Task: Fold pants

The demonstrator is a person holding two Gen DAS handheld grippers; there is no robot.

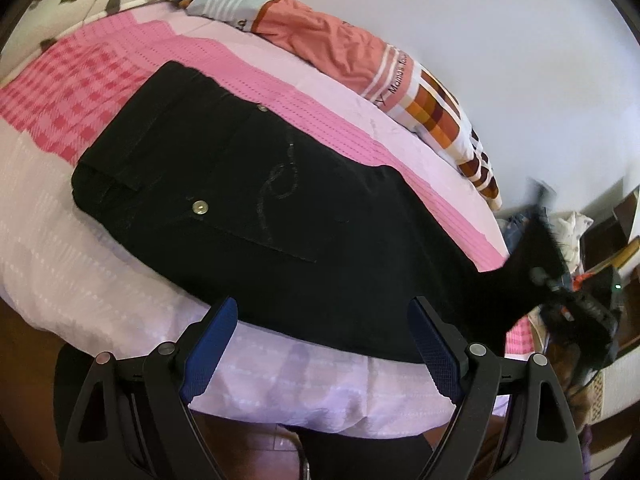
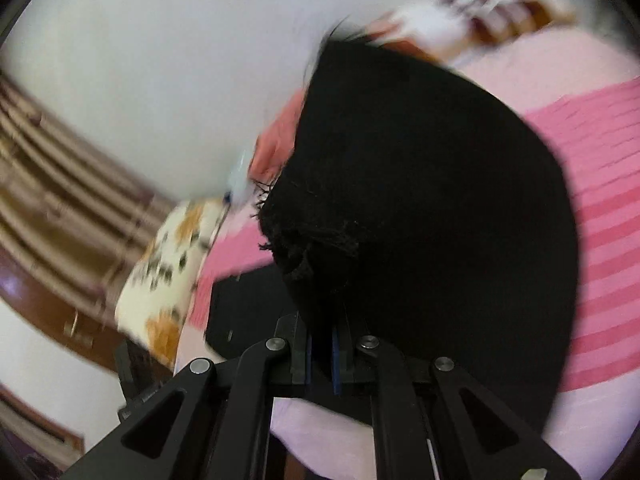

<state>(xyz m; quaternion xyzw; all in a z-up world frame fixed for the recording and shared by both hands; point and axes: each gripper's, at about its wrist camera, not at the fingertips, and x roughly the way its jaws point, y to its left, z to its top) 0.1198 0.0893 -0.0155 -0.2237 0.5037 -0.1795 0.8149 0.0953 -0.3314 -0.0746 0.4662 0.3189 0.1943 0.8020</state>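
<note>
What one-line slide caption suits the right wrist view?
Right gripper shut on the frayed leg end of the black pants, lifting it above the pink bedspread.

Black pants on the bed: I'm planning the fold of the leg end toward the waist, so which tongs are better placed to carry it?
Right. The right tongs are shut on the frayed leg end of the black pants; the left tongs hang open, empty, near the pants' edge.

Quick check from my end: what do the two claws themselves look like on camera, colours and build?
Both match. The left claw has matte black angular linkage arms with triangular cut-outs, round silver pivot pins, and blue textured pads lining black fingers. The right claw shows the same black links, silver pins and blue pads. No cables or markings visible.
</note>
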